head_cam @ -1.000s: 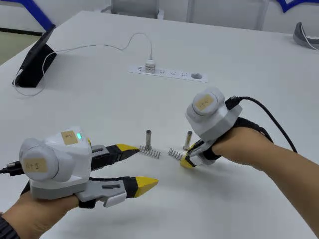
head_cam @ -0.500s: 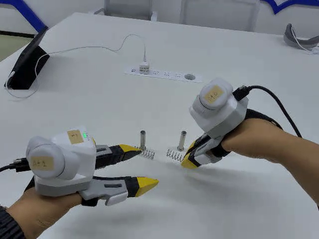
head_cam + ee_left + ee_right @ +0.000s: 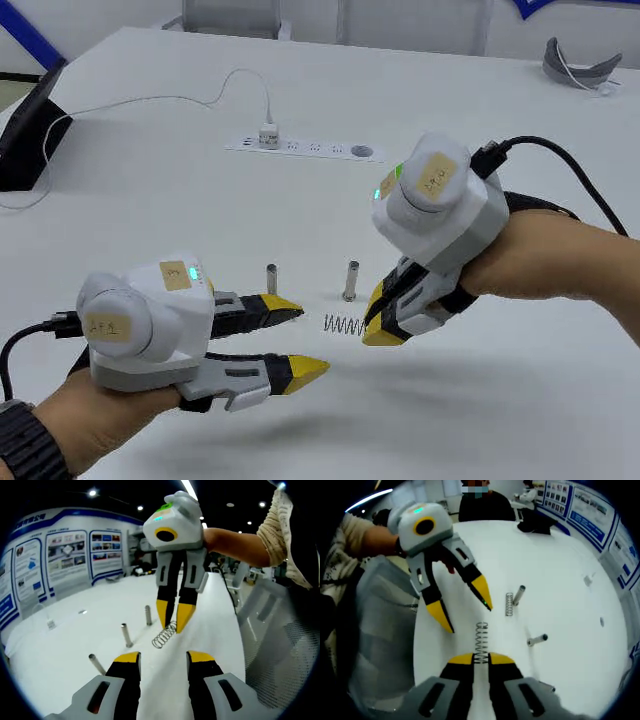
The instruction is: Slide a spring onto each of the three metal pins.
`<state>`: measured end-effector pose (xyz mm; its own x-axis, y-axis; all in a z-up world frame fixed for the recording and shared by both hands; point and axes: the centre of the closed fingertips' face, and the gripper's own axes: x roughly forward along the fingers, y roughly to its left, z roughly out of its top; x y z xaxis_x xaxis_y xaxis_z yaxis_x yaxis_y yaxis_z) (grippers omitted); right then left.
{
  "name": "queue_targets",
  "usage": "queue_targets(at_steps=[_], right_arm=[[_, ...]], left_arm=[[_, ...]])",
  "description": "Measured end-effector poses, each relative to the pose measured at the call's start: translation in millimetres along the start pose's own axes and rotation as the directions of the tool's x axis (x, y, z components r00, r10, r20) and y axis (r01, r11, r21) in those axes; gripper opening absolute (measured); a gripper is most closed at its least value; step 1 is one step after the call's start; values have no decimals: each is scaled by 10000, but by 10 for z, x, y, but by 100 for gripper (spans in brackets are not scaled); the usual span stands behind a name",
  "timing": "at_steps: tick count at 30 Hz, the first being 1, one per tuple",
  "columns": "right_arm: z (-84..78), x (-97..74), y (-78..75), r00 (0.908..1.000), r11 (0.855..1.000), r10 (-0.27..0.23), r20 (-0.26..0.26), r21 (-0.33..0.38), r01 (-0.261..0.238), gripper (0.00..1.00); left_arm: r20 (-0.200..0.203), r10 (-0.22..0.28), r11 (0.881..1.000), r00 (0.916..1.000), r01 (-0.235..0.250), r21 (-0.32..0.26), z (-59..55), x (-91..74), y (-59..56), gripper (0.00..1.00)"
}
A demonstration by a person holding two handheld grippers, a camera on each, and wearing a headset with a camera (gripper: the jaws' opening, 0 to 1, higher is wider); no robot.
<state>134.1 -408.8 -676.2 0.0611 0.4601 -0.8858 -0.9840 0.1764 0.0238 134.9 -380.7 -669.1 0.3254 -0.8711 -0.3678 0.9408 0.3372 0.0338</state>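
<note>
- Our left gripper (image 3: 306, 340) is wide open just above the counter (image 3: 150, 190) and holds nothing.
- The left pin (image 3: 271, 278) and the right pin (image 3: 351, 281) stand upright ahead.
- Our right gripper (image 3: 378, 322) pinches one end of a spring (image 3: 343, 325), just below the right pin.

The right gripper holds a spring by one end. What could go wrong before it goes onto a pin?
1. The right gripper pinches the thin coiled metal spring only at its end, so it may flex or slip out.
2. If the short upright metal pins are loose, a sideways push may topple one.
3. The open left gripper sits near a pin and may knock it.
</note>
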Motion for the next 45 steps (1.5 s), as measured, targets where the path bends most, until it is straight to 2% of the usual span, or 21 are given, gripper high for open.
queue_targets(at_steps=[13, 19, 24, 34, 45], right_arm=[[21, 21, 193, 9964, 9947, 601, -600, -803, -649, 12], [52, -15, 235, 9950, 9924, 697, -722, -965, -765, 12], [89, -68, 254, 9945, 9904, 692, -783, -1138, -779, 12], [260, -207, 283, 9972, 9864, 573, -483, -1512, -640, 12], [511, -243, 306, 9984, 9821, 513, 250, -1829, -459, 12]], left_arm=[[-206, -646, 9934, 9977, 663, 933, 34, 94, -173, 24], [-295, -638, 9904, 9975, 669, 1207, 21, 94, -187, 14], [-332, -549, 9891, 9979, 589, 1347, 29, 85, -194, 13], [-388, -467, 9885, 9982, 518, 1424, 39, 85, -206, 11], [-251, -297, 9922, 9992, 325, 1205, 45, 62, -187, 11]])
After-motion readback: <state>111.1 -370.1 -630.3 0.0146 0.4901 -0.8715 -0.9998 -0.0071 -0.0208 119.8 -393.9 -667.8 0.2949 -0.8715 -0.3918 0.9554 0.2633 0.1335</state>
